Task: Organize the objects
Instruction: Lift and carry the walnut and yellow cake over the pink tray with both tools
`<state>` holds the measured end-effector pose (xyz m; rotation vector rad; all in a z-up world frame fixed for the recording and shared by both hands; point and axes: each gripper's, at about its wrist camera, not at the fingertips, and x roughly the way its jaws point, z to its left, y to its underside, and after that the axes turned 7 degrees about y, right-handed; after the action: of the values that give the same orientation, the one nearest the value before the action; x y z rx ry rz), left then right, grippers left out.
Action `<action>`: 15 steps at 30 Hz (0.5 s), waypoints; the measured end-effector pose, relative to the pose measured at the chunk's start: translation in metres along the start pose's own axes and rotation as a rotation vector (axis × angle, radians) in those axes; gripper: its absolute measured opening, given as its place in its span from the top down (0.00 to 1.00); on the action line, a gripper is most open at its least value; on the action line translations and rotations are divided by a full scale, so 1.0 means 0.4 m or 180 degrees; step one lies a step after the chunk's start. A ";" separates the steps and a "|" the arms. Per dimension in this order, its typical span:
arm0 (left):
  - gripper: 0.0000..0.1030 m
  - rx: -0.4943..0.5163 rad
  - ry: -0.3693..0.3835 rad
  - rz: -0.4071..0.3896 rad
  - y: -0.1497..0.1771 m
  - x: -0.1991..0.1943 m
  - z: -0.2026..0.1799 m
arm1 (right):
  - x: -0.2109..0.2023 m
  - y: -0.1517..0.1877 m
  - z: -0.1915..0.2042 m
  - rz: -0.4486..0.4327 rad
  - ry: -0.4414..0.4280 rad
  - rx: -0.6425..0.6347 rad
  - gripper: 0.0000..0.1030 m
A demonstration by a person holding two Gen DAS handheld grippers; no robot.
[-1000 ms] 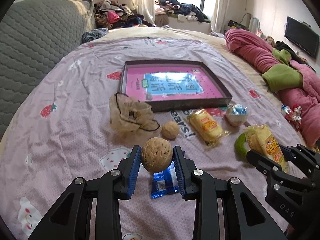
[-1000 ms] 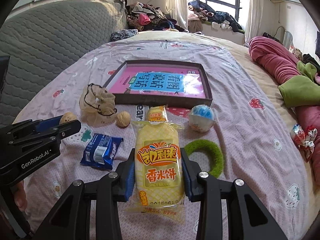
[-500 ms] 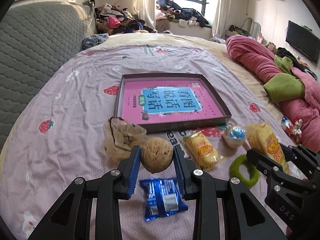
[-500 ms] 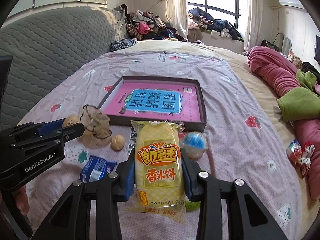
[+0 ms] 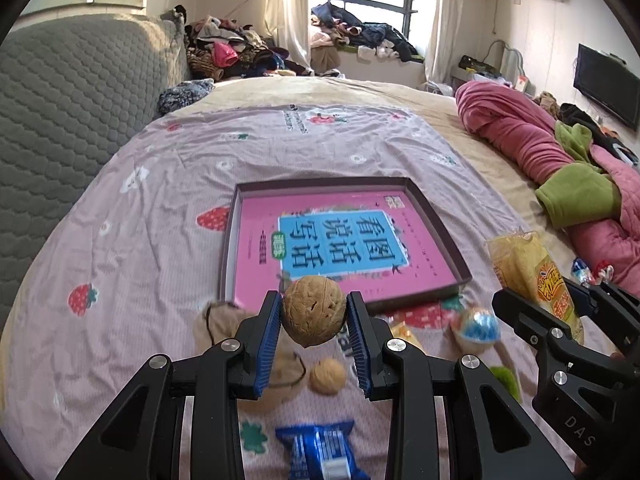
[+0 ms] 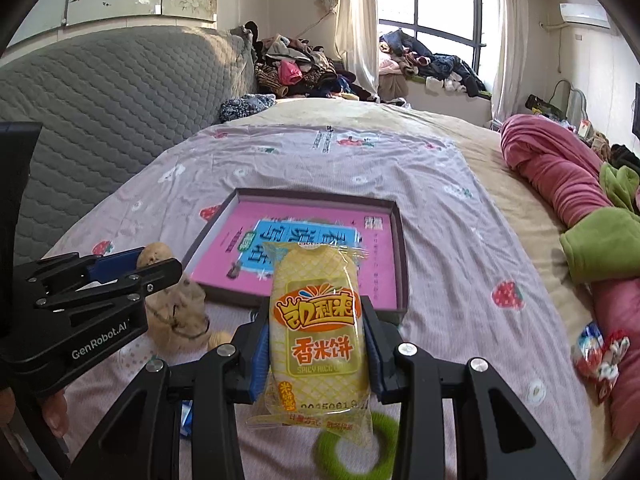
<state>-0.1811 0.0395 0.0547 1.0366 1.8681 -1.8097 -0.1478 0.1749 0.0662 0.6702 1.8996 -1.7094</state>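
We are gripping a walnut (image 5: 314, 317) between the blue pads of our left gripper (image 5: 313, 334), just below the center of the left wrist frame, raised above the bedspread (image 5: 152, 208). Our right gripper (image 6: 318, 354) is clamping a yellow rice cracker packet (image 6: 318, 332) at its sides, low in the center of the right wrist frame.

The shallow dark box (image 5: 434, 220) is sitting in the middle of the left wrist frame, and it is holding 1 pink book (image 5: 332, 240) with a blue title panel lying flat inside. Nothing else is showing inside the box.

Below the box in the left wrist frame, we are seeing a 2nd walnut (image 5: 328, 375) lying on the bedspread, a beige mesh pouch (image 5: 224, 324) to its left, a blue snack wrapper (image 5: 320, 454) at the bottom edge, and a blue-topped round sweet (image 5: 476, 326) at right. A green ring (image 6: 352, 450) is lying at the bottom of the right wrist frame, partly behind the packet.
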 end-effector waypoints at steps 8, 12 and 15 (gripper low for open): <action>0.67 -0.0044 -0.0054 0.0009 -0.090 0.077 0.020 | 0.074 -0.086 -0.011 -0.0013 -0.0008 -0.0065 0.62; 0.67 -0.0068 -0.0072 0.0039 -0.129 0.128 0.035 | 0.120 -0.126 -0.012 -0.0006 -0.0013 -0.0094 0.62; 0.67 -0.0102 -0.0086 0.0072 -0.158 0.170 0.050 | 0.165 -0.158 -0.019 0.0013 -0.0018 -0.0099 0.62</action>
<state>-0.2758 0.0431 0.0502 1.0131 1.8560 -1.7667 -0.2392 0.1786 0.0713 0.6562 1.9156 -1.6739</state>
